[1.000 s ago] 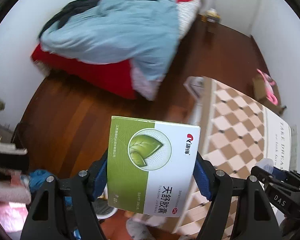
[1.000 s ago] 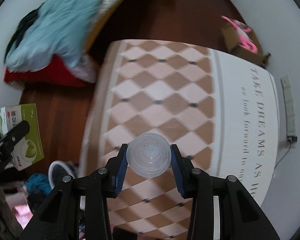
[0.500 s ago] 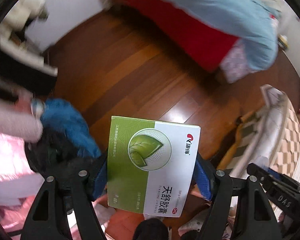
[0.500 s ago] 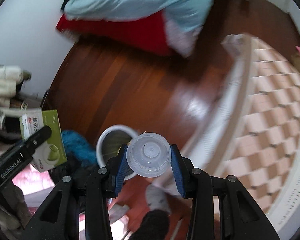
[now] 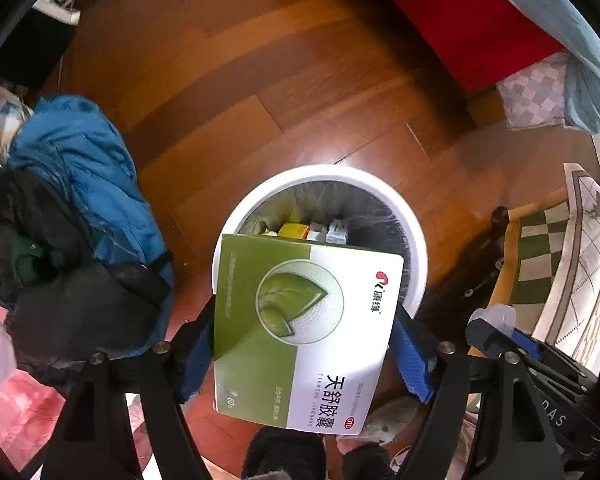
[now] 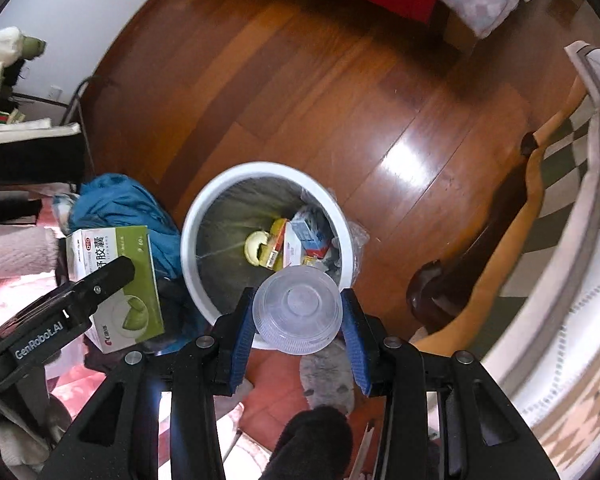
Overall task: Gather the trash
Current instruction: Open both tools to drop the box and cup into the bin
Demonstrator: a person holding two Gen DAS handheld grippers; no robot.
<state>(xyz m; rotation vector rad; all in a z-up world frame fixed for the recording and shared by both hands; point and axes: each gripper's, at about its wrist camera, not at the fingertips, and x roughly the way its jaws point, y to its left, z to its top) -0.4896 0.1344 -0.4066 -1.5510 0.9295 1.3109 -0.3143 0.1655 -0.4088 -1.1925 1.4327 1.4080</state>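
My left gripper [image 5: 304,356] is shut on a green and white medicine box [image 5: 300,332] and holds it above the near rim of a white trash bin [image 5: 418,256]. The box [image 6: 116,284] and the left gripper [image 6: 100,284] also show in the right wrist view, left of the bin [image 6: 196,208]. My right gripper [image 6: 298,336] is shut on a clear plastic cup [image 6: 298,308], held over the bin's near rim. The bin is lined with a bag and holds several pieces of trash [image 6: 288,240]. The right gripper [image 5: 496,328] shows at the right of the left wrist view.
A blue and black pile of clothes [image 5: 80,208] lies left of the bin on the wooden floor [image 5: 260,80]. A bed with red and light blue bedding [image 5: 500,20] is at the far right. A sofa with a checked cover [image 6: 560,200] stands to the right. Slippered feet [image 6: 328,372] are below.
Both grippers have swung down from the bed and the sofa to the trash bin on the floor. The box and the cup now hang over its near rim.
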